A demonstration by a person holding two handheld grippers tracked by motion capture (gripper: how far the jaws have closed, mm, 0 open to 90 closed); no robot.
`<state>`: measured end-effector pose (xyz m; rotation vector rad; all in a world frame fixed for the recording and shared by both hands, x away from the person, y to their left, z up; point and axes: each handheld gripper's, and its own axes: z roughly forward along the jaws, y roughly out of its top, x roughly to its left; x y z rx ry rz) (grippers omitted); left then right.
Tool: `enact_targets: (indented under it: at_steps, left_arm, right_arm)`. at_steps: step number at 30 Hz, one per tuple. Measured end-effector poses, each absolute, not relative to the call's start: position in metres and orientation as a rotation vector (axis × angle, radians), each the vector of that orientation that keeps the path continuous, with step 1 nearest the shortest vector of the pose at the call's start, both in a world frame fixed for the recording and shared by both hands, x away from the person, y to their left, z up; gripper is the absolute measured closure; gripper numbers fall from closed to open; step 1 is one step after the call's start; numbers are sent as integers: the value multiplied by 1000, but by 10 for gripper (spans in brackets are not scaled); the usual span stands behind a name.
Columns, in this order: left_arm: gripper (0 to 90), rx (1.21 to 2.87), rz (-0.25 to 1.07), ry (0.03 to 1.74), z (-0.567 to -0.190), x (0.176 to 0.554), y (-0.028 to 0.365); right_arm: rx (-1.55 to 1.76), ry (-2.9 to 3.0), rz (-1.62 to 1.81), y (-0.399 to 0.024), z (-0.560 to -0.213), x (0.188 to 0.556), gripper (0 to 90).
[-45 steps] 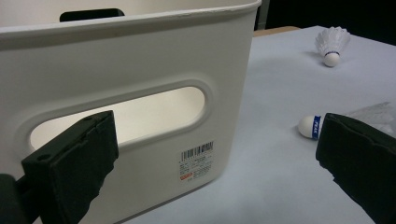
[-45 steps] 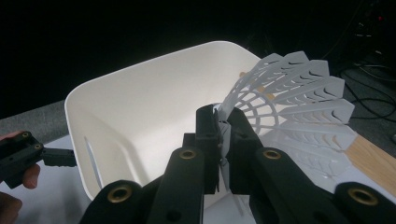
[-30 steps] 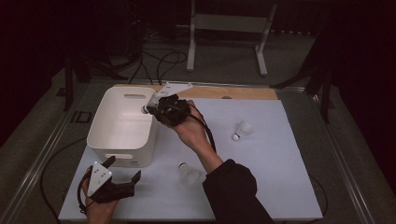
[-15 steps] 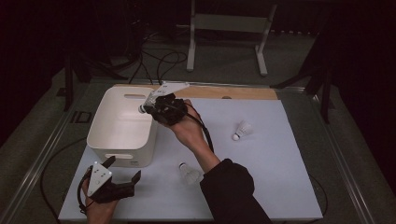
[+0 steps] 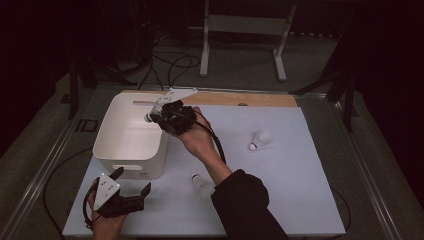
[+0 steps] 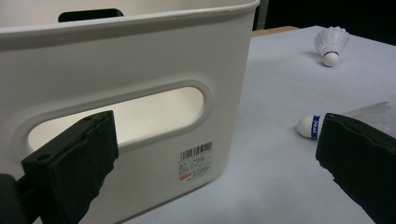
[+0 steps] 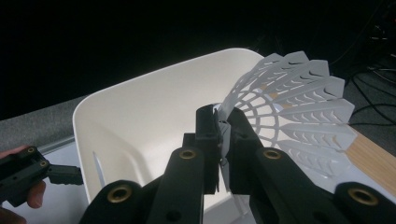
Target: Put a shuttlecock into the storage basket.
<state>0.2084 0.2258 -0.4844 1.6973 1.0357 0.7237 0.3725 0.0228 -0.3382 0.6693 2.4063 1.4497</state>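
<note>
1. Since the earlier frames, our right tool (image 5: 159,116) has edged a little further left over the bin (image 5: 127,137), carrying its shuttlecock (image 7: 285,107) along; our left tool (image 5: 131,181) has kept its place.
2. We hold the right tool clamped on the shuttlecock's skirt, jaws nearly together with the white lattice pinched between them.
3. That shuttlecock hangs above the bin's open top, near its far right corner; from above we see its cork end poking left past the tool.
4. We keep the left tool low at the desk's (image 5: 300,165) near left corner, jaws wide apart and gripping nothing.
5. Along those jaws we see the bin's near wall with its handle slot (image 6: 116,116) and a barcode label (image 6: 195,158) just below.
6. A second shuttlecock (image 5: 200,184) lies on its side on the desk, near our right sleeve, just right of the bin.
7. A third shuttlecock (image 5: 259,139) sits further right on the desk, well apart from the bin.
</note>
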Motion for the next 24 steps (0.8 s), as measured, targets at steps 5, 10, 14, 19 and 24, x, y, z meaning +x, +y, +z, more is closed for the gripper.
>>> enact_targets:
  at_steps: [5,10,14,19,24]
  left_arm:
    - [0,1697,724,1035,-484,208,226]
    - [0,1695,725,1035,-484,208,227]
    - [0,1696,727,1033,-484,208,226]
    - [0,1695,722,1036,-484,208,226]
    - [0,1696,722,1035,-484,208,226]
  right_arm:
    - [651,2413,1454,29,-336,371,856]
    - [631,2417,1450,34,-335,369,855]
    - [635,2421,1463,37,-336,369,848]
    - [602,2440,1528,39,-335,367,661]
    - [631,2439,1568,32,-331,367,409]
